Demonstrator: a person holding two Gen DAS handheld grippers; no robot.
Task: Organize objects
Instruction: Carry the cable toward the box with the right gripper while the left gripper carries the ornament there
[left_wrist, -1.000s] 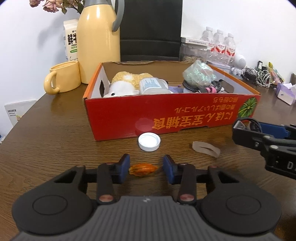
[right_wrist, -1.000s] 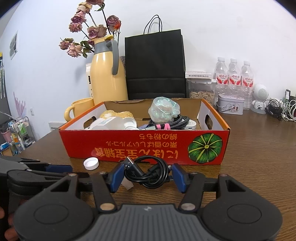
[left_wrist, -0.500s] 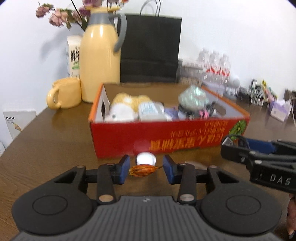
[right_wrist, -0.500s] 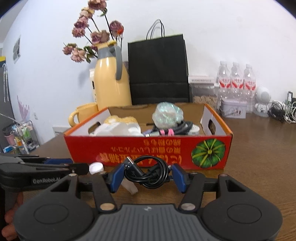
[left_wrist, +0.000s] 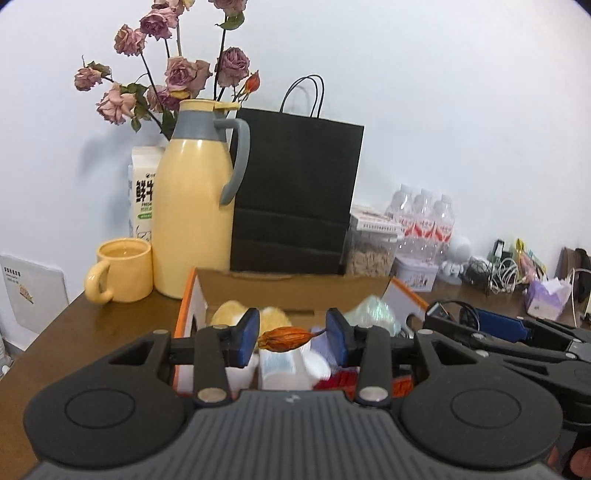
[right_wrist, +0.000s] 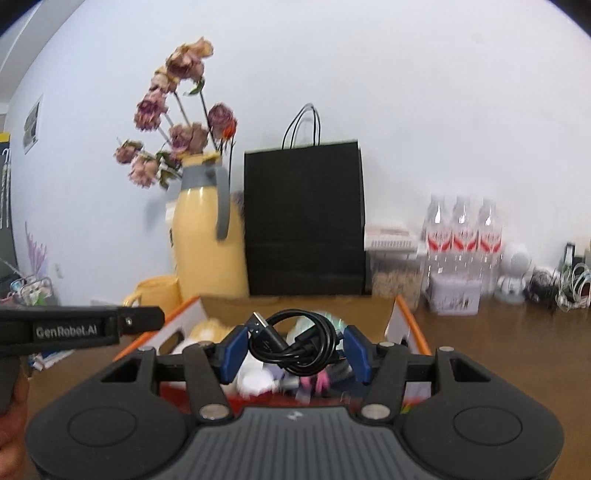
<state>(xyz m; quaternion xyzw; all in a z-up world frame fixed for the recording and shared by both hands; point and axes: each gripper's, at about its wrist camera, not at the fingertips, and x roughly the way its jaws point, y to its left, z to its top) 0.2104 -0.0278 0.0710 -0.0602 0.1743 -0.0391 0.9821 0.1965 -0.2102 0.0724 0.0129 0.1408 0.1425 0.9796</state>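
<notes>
Orange dried bud (left_wrist: 286, 339) pinched end to end in the left gripper (left_wrist: 291, 336), off the table (left_wrist: 107, 317), over the box (left_wrist: 192, 295). Coiled black cable (right_wrist: 295, 345) clamped in the right gripper (right_wrist: 295, 349), likewise above the box. Inside, under both: plush toy (left_wrist: 231, 312), white jar (left_wrist: 280, 365), shiny wrapped ball (left_wrist: 373, 310). Behind the box at 12 o'clock: black paper bag (left_wrist: 295, 192). At 11: yellow jug (left_wrist: 192, 206), dried roses (left_wrist: 173, 74), milk carton (left_wrist: 142, 192). At 10: yellow mug (left_wrist: 122, 269). At 2: water bottles (left_wrist: 424, 218), tangled cords (left_wrist: 495, 269), tissues (left_wrist: 546, 295).
</notes>
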